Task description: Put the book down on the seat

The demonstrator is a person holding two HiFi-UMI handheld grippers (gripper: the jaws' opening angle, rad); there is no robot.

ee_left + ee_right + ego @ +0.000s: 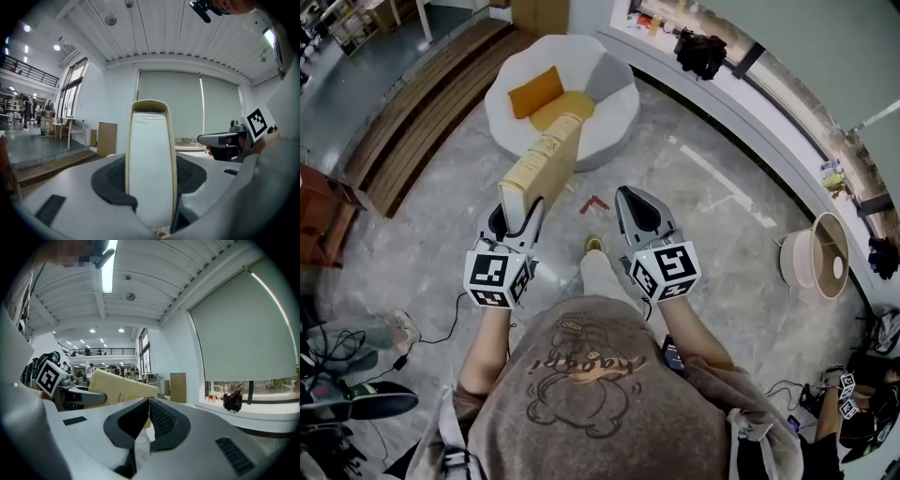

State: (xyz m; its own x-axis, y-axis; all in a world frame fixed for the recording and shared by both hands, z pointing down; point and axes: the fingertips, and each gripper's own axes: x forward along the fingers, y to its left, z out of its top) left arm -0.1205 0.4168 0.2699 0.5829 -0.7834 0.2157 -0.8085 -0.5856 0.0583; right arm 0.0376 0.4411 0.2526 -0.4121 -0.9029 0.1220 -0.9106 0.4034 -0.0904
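Left claw (522,217): you clamped the book's (542,164) end, short of the seat (511,94).
Right claw (637,208): jaws together, empty.
Risk: overhang could lever it loose.

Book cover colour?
Pale tan-yellow; the book shows best in the head view.

Matt cream cover, white paper edge on book (542,164). Soft white cloth on seat (614,103); orange cloth cushion (534,91). Glossy grey stone floor (703,197). Wood planks (412,112) at upper left. Smooth matt grey plastic on right tongs (149,401), ribbed black pads (161,420).
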